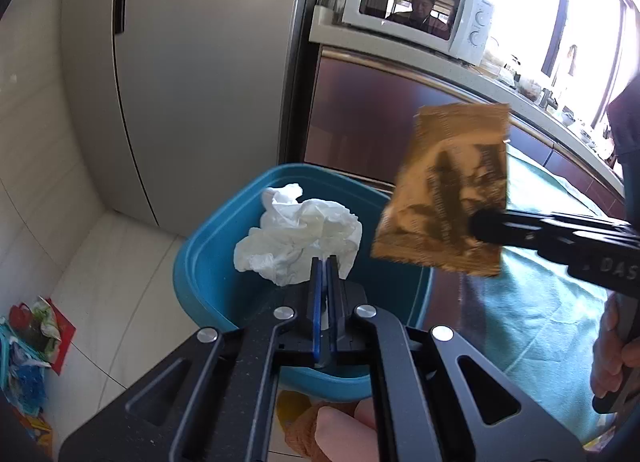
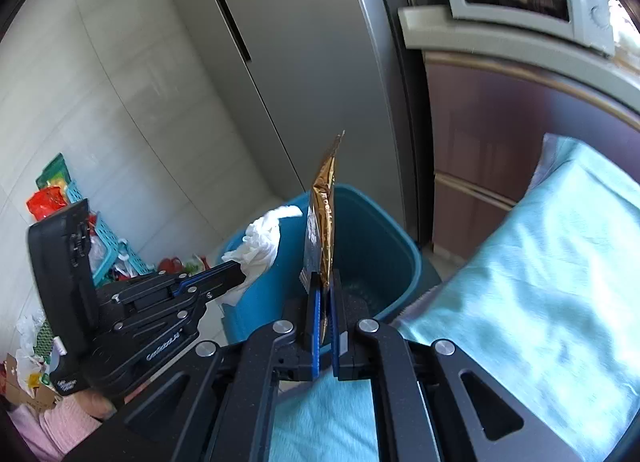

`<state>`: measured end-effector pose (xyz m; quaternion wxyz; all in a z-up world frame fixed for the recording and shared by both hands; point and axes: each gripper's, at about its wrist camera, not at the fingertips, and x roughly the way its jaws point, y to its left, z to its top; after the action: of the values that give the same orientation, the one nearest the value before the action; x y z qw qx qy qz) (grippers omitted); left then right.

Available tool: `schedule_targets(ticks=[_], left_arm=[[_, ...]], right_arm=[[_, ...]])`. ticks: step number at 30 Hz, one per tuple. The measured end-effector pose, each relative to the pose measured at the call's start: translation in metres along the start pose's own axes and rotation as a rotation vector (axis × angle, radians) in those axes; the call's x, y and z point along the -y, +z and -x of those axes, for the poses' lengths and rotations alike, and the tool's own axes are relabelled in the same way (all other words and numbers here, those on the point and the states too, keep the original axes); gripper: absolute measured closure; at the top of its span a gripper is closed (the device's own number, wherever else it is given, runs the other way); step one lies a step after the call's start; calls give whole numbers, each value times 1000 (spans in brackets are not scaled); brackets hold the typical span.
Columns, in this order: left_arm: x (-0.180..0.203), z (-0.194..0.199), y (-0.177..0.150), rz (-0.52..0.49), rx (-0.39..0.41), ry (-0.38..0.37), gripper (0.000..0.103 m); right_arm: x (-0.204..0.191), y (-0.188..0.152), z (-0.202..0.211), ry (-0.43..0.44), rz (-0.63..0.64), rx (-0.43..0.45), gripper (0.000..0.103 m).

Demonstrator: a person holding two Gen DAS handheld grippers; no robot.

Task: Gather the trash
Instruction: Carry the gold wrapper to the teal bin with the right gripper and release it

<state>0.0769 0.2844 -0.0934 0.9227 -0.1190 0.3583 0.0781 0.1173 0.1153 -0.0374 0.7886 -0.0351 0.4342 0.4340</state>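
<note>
My left gripper (image 1: 325, 262) is shut on a crumpled white tissue (image 1: 298, 236), held over the open blue trash bin (image 1: 208, 258). From the right, my right gripper (image 1: 478, 227) reaches in, shut on a golden-brown foil wrapper (image 1: 444, 189) that hangs just right of the bin's rim. The right wrist view shows the right gripper (image 2: 325, 282) pinching the wrapper (image 2: 323, 217) edge-on above the bin (image 2: 372, 238), which looks empty inside. The left gripper (image 2: 240, 277) with the tissue (image 2: 258, 244) sits at the bin's left rim.
A tall grey fridge (image 1: 192, 73) stands behind the bin. A microwave (image 1: 416, 7) sits on the counter (image 1: 500, 81) to the right. A light-blue cloth (image 2: 540, 262) covers a surface at right. Bags and a basket of clutter (image 2: 80, 213) lie on the floor at left.
</note>
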Motion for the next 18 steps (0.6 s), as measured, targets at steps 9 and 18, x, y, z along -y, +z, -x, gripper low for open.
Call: schedule_targets(ticks=[9,18], left_arm=[[-8,-31,-5,25,-45,20,92],[2,-20,-6,21,-3,40,69]], right_arm=[[-3,10,-36,-30,-53,-113,87],[0,3,-3,-31,-41,-26,75]])
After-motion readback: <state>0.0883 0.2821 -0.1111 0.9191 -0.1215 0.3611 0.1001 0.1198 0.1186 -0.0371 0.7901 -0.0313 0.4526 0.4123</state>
